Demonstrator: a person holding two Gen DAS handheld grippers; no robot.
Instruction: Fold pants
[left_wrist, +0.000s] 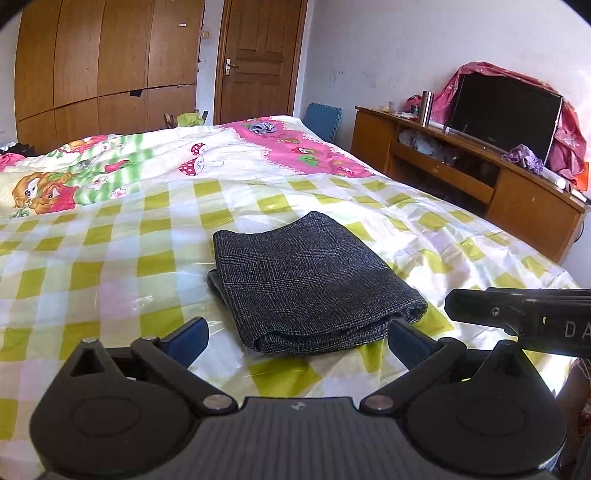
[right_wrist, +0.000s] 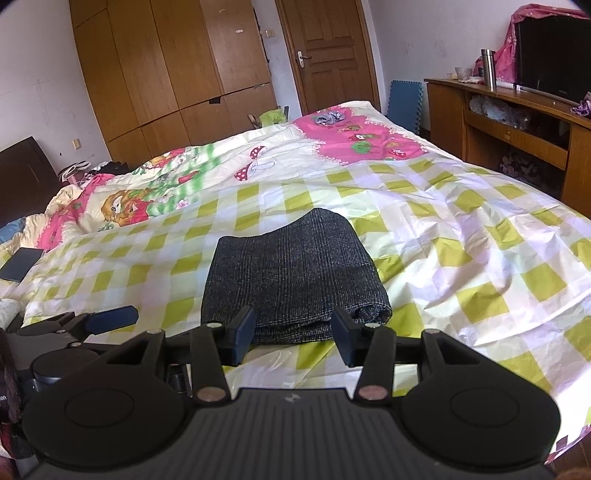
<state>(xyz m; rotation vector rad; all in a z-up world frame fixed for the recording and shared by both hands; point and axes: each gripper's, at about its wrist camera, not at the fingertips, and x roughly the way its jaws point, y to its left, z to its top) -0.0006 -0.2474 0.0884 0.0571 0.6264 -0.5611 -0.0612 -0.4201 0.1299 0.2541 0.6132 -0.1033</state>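
Folded pants on a bed, seen from both wrist cameras. The pants (left_wrist: 306, 284), a dark grey checked fabric, lie as a compact rectangular stack of layers on the green-and-white checked sheet (left_wrist: 110, 258) that covers the near part of the bed; the folded edges face the cameras. The left hand-held gripper (left_wrist: 297, 338) hangs just short of the near edge of the stack, its blue-padded fingers (left_wrist: 190, 338) spread wide and holding nothing. The right hand-held gripper (right_wrist: 293, 334) is likewise spread, its fingers apart in front of the near edge of the pants (right_wrist: 295, 273) and not pinching the cloth; whether the tips touch the fabric cannot be told. In the right wrist view the left hand-held gripper (right_wrist: 110, 319) shows at lower left, beside the stack. Farther back lies a cartoon-printed quilt (left_wrist: 110, 166). A wooden cabinet (left_wrist: 461, 177) carrying a television (left_wrist: 502, 114) stands to the right, with a wardrobe (left_wrist: 107, 62) and door (left_wrist: 258, 59) behind.
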